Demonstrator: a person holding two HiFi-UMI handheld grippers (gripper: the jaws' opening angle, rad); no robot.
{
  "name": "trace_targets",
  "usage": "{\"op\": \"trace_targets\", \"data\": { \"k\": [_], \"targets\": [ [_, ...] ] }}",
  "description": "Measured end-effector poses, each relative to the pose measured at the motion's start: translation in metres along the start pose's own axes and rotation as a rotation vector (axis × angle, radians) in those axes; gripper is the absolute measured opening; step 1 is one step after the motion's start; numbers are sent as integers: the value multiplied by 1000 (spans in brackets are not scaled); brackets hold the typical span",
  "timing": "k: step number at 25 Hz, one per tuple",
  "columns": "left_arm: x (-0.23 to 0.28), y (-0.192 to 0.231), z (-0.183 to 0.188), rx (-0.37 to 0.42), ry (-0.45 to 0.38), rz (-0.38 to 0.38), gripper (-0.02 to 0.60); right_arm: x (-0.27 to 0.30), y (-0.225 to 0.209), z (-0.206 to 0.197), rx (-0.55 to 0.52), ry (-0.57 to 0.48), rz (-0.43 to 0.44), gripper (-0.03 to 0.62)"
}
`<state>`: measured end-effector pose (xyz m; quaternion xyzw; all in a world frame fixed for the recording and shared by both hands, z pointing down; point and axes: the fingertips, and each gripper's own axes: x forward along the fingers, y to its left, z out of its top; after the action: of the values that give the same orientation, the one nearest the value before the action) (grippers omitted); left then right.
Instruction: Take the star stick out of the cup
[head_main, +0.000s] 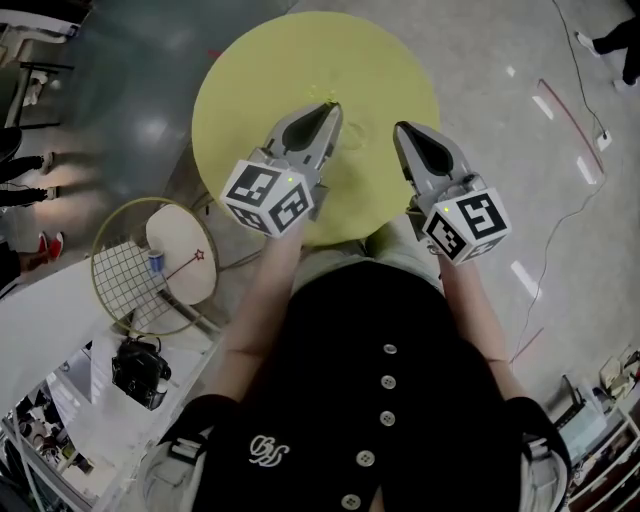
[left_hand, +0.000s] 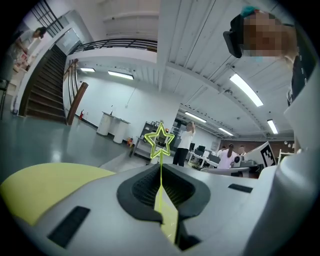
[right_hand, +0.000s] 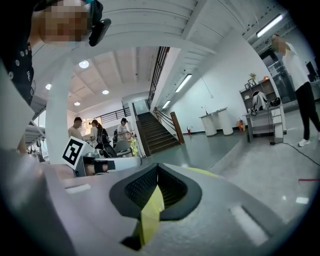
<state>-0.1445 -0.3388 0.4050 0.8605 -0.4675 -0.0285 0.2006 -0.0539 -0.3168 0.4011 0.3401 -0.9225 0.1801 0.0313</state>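
My left gripper (head_main: 327, 110) hovers over the round yellow table (head_main: 250, 70), shut on a thin yellow-green star stick (left_hand: 160, 141). The stick runs up from between the closed jaws, its outlined star standing above the tips in the left gripper view. In the head view the stick is barely visible at the jaw tips. To the right, my right gripper (head_main: 404, 130) is also over the table, shut with nothing in it. No cup stands on the yellow table. A small blue cup (head_main: 156, 261) sits on a white stool top (head_main: 185, 285) at lower left, a red star stick (head_main: 192, 262) lying beside it.
A round wire frame (head_main: 125, 275) lies beside the stool top. A white counter with a black object (head_main: 140, 372) is at lower left. People's feet stand at the far left and top right. A red cable (head_main: 570, 115) crosses the grey floor on the right.
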Motion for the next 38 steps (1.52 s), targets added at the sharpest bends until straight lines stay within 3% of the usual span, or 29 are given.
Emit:
{"op": "trace_targets", "data": {
  "k": [15, 22, 27, 38],
  "targets": [
    [-51, -51, 68, 103, -292, 85, 18, -24, 25, 38, -91, -64, 120, 3],
    [-82, -69, 82, 132, -373, 133, 17, -38, 48, 65, -144, -107, 206, 3],
    [-103, -82, 84, 158, -404, 153, 17, -47, 59, 71, -161, -119, 234, 3],
    [-122, -99, 67, 171, -388, 147, 17, -59, 75, 50, -144, -86, 276, 3]
  ]
}}
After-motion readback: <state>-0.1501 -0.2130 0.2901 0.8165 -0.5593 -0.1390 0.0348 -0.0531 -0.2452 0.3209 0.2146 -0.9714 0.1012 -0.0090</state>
